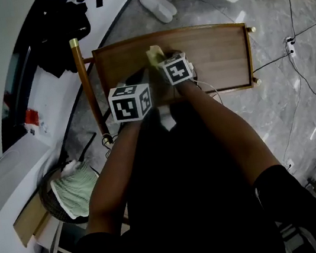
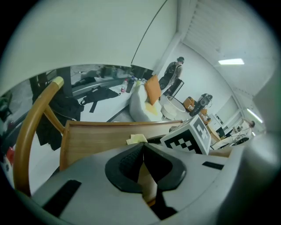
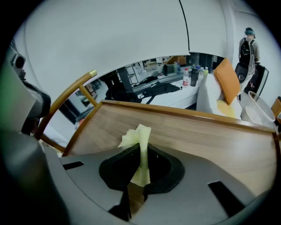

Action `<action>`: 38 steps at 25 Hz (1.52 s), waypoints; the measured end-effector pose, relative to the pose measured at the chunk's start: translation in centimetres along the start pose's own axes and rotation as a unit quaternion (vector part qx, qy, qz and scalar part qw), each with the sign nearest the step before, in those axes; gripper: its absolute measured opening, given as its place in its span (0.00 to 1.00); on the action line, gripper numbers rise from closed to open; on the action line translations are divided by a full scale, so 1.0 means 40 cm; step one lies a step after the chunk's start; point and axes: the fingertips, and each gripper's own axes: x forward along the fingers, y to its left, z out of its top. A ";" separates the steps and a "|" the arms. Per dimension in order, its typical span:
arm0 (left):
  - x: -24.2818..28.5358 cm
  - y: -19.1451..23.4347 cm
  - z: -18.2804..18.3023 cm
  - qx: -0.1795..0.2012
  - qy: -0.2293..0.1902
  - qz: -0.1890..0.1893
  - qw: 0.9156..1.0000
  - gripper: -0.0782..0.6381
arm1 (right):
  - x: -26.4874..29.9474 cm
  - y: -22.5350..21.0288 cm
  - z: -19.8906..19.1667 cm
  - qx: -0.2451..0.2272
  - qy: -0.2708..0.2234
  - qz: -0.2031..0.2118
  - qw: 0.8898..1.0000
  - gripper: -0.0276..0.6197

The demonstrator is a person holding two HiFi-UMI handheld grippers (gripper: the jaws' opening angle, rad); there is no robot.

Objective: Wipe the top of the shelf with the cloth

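Note:
The wooden shelf top [image 1: 212,54] lies below me, with a raised rim. A pale yellow cloth [image 3: 139,145] is pinched between the jaws of my right gripper [image 3: 141,151], which is shut on it over the left part of the shelf top [image 3: 210,136]. In the head view the cloth [image 1: 154,54] sticks out just beyond the right gripper [image 1: 171,66]. My left gripper [image 2: 142,151] is shut with nothing between its jaws, held beside the right one near the shelf's front left [image 2: 96,138]. The cloth [image 2: 137,139] shows ahead of it.
A curved wooden rail [image 1: 86,87] with a brass tip runs along the shelf's left side. A basket with a striped cloth [image 1: 73,194] stands on the floor at lower left. Cables [image 1: 303,77] trail on the grey floor to the right. A person [image 3: 248,48] stands far off.

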 end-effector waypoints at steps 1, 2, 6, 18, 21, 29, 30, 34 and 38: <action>0.012 -0.014 0.002 0.002 0.002 -0.002 1.000 0.13 | -0.008 -0.019 -0.008 0.003 0.003 -0.003 1.000 0.11; 0.024 -0.029 0.003 0.003 0.003 -0.004 1.000 0.13 | -0.017 -0.037 -0.016 0.005 0.004 -0.006 1.000 0.11; 0.071 -0.084 0.009 0.005 0.006 -0.011 1.000 0.13 | -0.053 -0.118 -0.039 0.009 0.002 -0.016 1.000 0.11; 0.182 -0.242 0.010 0.012 0.012 -0.033 0.999 0.13 | -0.161 -0.356 -0.111 0.040 -0.007 -0.057 0.998 0.11; 0.207 -0.280 0.006 0.013 0.015 -0.039 0.999 0.13 | -0.188 -0.410 -0.128 0.050 -0.008 -0.069 0.996 0.11; 0.254 -0.365 0.004 0.025 0.022 -0.059 0.998 0.13 | -0.258 -0.540 -0.178 0.076 -0.009 -0.111 0.991 0.11; 0.257 -0.371 0.005 0.026 0.022 -0.060 0.998 0.13 | -0.265 -0.557 -0.182 0.082 -0.009 -0.118 0.990 0.11; 0.266 -0.387 0.004 0.028 0.024 -0.062 0.997 0.13 | -0.294 -0.617 -0.203 0.096 -0.004 -0.139 0.986 0.11; 0.266 -0.392 0.002 0.027 0.026 -0.064 0.997 0.13 | -0.323 -0.686 -0.208 0.094 -0.009 -0.161 0.982 0.11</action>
